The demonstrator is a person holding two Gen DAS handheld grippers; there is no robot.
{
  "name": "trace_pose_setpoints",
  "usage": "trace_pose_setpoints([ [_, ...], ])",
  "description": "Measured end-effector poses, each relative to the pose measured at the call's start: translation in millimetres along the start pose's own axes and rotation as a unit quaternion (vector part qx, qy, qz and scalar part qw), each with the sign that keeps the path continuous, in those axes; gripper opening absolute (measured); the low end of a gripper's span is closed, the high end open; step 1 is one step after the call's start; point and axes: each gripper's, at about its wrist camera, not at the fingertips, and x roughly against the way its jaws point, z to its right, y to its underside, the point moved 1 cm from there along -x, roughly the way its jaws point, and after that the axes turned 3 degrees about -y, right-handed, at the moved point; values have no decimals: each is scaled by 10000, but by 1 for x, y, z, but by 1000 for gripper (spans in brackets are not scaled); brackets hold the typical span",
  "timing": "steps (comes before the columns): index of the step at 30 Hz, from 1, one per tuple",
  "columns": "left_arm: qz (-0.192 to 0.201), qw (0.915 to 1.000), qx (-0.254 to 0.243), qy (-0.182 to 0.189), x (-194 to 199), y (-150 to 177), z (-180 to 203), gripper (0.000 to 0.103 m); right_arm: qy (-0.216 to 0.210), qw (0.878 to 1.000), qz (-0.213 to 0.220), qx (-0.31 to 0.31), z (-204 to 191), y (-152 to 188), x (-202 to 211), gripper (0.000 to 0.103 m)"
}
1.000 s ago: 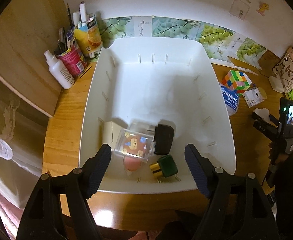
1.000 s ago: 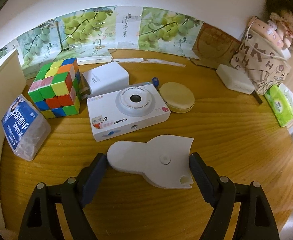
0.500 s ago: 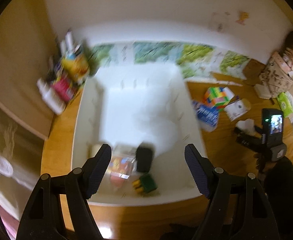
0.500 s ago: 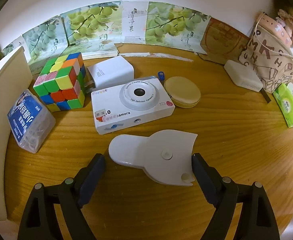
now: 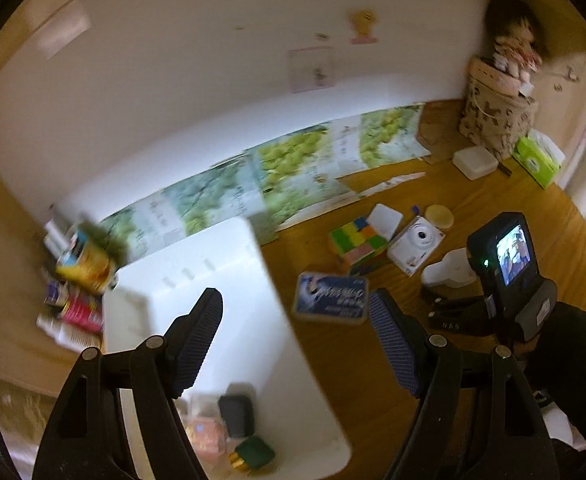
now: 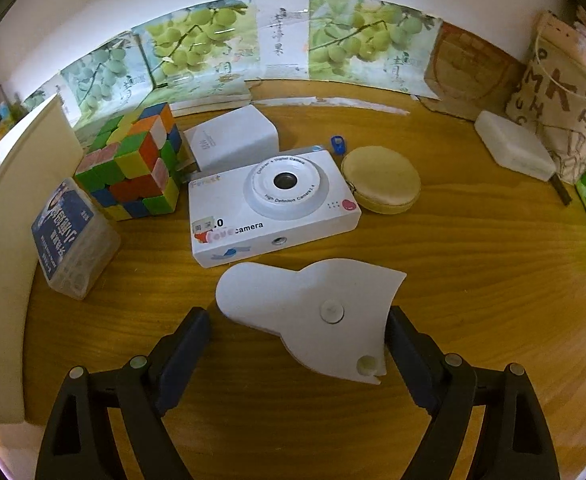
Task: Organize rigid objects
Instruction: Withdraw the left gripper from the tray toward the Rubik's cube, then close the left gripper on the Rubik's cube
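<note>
Two claws are in my views, and both stand spread. My right claw (image 6: 293, 344) hovers over the wooden surface (image 6: 473, 280) with a flat white plastic piece (image 6: 313, 308) lying between its fingers; the right finger sits just at the piece's edge, the left finger stands apart from it, and I cannot tell whether anything presses. Just beyond the piece lies a white toy camera (image 6: 273, 208), lens up. To its left I see a colour cube (image 6: 133, 164) and a blue-labelled clear box (image 6: 73, 236); behind it a white block (image 6: 233, 136), to its right a round tan case (image 6: 381, 180).

My left claw (image 5: 297, 344) holds nothing. Its view is blurred. Under it is the right edge of the white bin (image 5: 253, 320), which stands on the surface left of the blue-labelled box. In the bin's near corner lie a black object (image 5: 235, 414), a green and gold one (image 5: 255, 454) and something pinkish that I cannot make out. At the right I see a dark sleeve (image 5: 565, 352) behind the right claw.
</note>
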Motion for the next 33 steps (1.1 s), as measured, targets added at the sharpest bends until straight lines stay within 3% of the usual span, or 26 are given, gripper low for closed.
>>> trace_pose_setpoints([
  [7,-648,9977,-23,215,-54,-26,32,79,-170,9995,81,251,2,-1,1,87],
  [9,-833,9962,75,249,-71,-32,39,79,-202,9991,157,339,4,-1,2,81],
  [16,-1535,9860,530,378,-128,-50,59,79,-438,9967,276,621,7,3,4,81],
  [23,-2105,9700,1162,366,-172,-53,63,79,-721,9947,369,634,14,2,6,81],
  [27,-2463,9567,1537,221,-193,-49,60,79,-870,9934,372,651,18,2,6,81],
  [33,-2715,9387,2113,195,-209,-43,51,79,-1108,9913,369,609,22,2,7,80],
])
